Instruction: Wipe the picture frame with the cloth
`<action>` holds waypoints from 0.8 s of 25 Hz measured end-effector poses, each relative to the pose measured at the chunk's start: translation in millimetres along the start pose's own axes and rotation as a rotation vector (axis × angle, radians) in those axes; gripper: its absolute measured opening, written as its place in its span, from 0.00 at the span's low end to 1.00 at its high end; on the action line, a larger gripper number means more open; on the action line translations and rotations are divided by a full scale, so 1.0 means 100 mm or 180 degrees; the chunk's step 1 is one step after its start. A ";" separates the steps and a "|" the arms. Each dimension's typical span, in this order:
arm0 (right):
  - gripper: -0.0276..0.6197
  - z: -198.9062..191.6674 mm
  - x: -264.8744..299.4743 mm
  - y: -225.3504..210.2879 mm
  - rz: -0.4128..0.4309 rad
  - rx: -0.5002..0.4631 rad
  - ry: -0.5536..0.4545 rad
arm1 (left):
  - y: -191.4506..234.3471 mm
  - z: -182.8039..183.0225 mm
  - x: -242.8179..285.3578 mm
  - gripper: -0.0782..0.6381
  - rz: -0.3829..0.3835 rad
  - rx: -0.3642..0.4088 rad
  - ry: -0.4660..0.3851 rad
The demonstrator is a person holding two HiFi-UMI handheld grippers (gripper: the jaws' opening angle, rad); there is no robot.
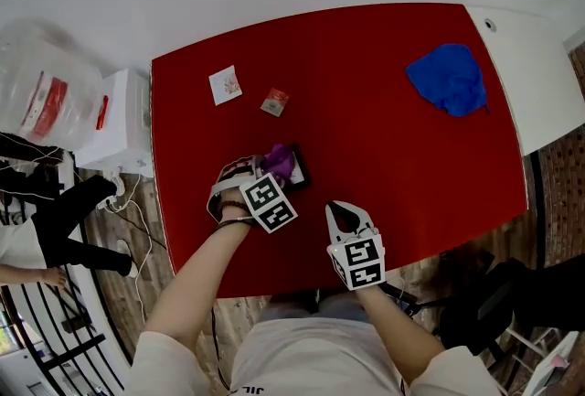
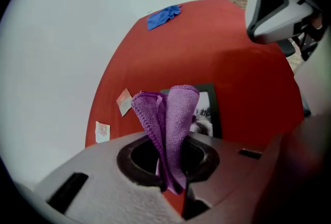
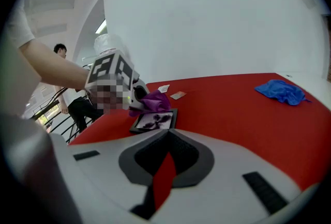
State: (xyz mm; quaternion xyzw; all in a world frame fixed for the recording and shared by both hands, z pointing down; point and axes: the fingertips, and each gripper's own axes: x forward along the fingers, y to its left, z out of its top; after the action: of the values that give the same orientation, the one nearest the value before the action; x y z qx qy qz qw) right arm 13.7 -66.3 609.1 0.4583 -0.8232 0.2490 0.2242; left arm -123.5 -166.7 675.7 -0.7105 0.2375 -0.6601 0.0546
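A black picture frame (image 1: pixel 298 169) lies flat on the red table (image 1: pixel 384 156), left of centre. My left gripper (image 1: pixel 274 169) is shut on a folded purple cloth (image 1: pixel 279 160), and the cloth rests over the frame's near-left part. In the left gripper view the cloth (image 2: pixel 169 112) stands up between the jaws, with the frame (image 2: pixel 206 108) just beyond it. My right gripper (image 1: pixel 342 211) is shut and holds nothing. It hovers near the table's front edge, to the right of the frame and apart from it. The right gripper view shows the frame (image 3: pixel 154 120) and cloth (image 3: pixel 153 100) ahead to the left.
A crumpled blue cloth (image 1: pixel 449 79) lies at the table's far right. Two small cards (image 1: pixel 225 84) (image 1: pixel 274 101) sit at the far left. A white unit (image 1: pixel 117 122) and a clear bag (image 1: pixel 46 92) stand left of the table, beside a person (image 1: pixel 55 220).
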 end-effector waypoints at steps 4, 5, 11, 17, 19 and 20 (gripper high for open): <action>0.05 -0.09 -0.06 -0.03 -0.0032 0.0068 0.0024 | 0.12 0.11 0.12 0.19 0.0059 0.0095 0.0074; 0.05 -0.11 -0.07 -0.04 -0.0043 0.0085 0.0033 | 0.12 0.12 0.14 0.19 0.0051 0.0118 0.0093; 0.05 -0.13 -0.06 -0.12 -0.0074 0.0113 0.0030 | -0.07 0.11 0.13 0.19 -0.0057 0.0220 0.0107; 0.05 -0.08 -0.01 -0.13 -0.0058 0.0079 0.0002 | -0.55 0.15 -0.08 0.19 -0.0172 0.0381 -0.0042; 0.05 -0.10 0.01 -0.10 -0.0046 0.0053 0.0016 | -0.68 0.15 -0.14 0.19 -0.0192 0.0425 -0.0067; 0.05 -0.12 0.02 -0.09 -0.0042 0.0047 0.0023 | -0.73 0.14 -0.16 0.19 -0.0197 0.0438 -0.0078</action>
State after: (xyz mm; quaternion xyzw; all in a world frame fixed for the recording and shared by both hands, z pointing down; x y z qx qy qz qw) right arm 22.0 -64.4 621.1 0.4645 -0.8175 0.2552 0.2253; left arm -90.3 -98.9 687.6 -0.7201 0.1688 -0.6676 0.0858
